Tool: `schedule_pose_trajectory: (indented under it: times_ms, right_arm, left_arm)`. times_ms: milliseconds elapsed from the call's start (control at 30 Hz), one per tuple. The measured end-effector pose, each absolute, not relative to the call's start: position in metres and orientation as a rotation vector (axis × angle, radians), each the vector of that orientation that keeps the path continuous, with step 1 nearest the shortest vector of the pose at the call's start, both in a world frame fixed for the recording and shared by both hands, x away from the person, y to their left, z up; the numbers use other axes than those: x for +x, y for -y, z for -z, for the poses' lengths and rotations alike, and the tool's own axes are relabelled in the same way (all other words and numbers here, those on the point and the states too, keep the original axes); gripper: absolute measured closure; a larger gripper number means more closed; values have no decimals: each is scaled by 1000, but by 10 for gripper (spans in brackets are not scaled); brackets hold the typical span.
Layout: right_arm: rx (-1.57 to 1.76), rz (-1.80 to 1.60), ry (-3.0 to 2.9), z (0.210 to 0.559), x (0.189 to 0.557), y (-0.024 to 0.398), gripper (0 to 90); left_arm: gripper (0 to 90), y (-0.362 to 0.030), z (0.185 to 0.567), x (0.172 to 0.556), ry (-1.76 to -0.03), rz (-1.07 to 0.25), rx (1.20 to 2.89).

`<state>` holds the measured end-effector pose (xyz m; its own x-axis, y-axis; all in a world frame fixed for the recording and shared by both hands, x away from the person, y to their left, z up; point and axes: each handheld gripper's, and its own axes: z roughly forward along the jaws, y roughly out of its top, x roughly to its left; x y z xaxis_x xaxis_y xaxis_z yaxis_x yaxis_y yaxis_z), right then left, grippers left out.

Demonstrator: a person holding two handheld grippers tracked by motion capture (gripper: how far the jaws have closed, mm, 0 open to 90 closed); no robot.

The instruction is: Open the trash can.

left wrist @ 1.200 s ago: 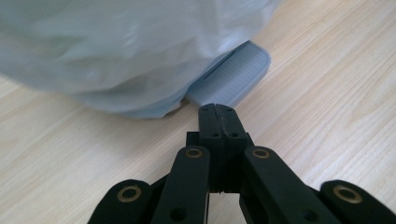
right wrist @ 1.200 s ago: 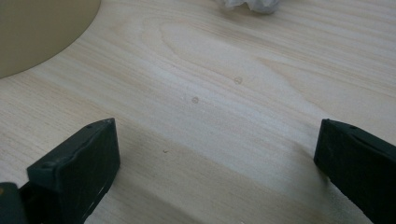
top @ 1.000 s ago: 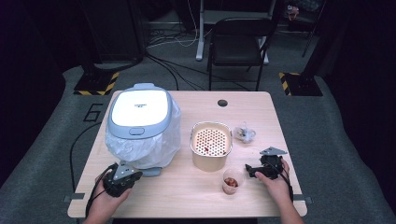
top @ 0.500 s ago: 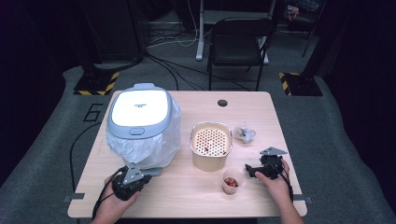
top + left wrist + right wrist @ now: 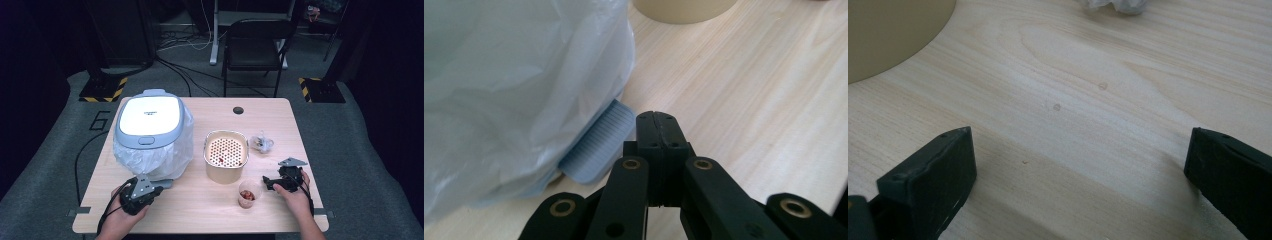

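Here, the left tool (image 5: 656, 120) is being held with its jaws pressed together, empty, just beside the grey tab (image 5: 599, 145) under the bagged cooker (image 5: 152, 132). The right tool (image 5: 1073, 170) is being held wide apart over bare tabletop (image 5: 1088, 100).

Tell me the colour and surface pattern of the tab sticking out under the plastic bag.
Pale blue-grey with fine parallel ridges; the tab shows best in the left gripper view.

Left hand-held gripper (image 5: 162, 186) near counter (image 5: 200, 212) front edge, tip by the bag-wrapped rice cooker (image 5: 151, 131). Right hand-held gripper (image 5: 268, 182) just beside small cup (image 5: 248, 192). Beige perforated basket (image 5: 226, 155) mid-counter, crumpled wrapper (image 5: 261, 142) right of it.
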<state>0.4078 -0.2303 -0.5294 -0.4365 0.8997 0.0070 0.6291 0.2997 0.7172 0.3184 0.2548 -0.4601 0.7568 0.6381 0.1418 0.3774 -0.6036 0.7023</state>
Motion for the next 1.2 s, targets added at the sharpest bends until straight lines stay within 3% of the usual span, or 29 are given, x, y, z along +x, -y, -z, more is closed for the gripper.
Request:
schedule_pose_trajectory:
  times_ms: [233, 767, 967, 1200]
  right_arm:
    - [1364, -923, -2178, 529, 408, 231, 0]
    - [1380, -926, -2172, 529, 407, 230, 0]
    - [1375, -929, -2170, 529, 407, 230, 0]
    - [1358, -924, -2175, 529, 407, 232, 19]
  left_arm:
    - [900, -254, 482, 343, -782, -541, 2315]
    - [900, -250, 492, 349, -798, -587, 2344]
    - [900, -244, 496, 345, -762, -659, 2371]
    - [900, -241, 503, 344, -803, -635, 2379]
